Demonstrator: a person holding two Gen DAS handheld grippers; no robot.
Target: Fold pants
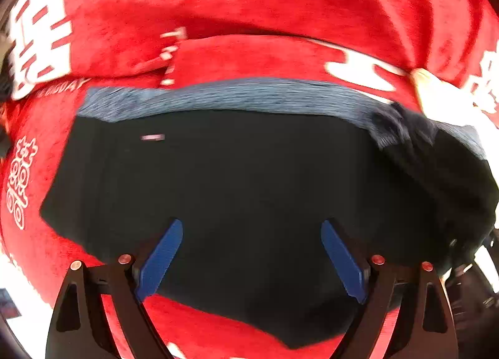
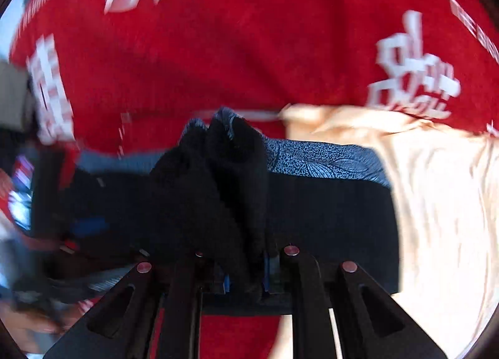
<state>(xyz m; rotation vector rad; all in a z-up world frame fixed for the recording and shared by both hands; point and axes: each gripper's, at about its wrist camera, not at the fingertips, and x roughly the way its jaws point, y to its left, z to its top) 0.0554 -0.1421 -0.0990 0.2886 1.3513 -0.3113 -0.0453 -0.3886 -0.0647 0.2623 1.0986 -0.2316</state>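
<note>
Pants: black, with blue-grey patterned waistband along the far edge; lying spread on a red cloth printed with white characters; right end bunched and lifted.
Left tool: blue pads spread wide above the flat black fabric, nothing between them.
Right tool: pads nearly together, pinching a raised fold of the pants, which stands up in a dark peak just beyond the fingertips.
Cream fabric: crumpled, lying just right of the pants, on the red cloth.
</note>
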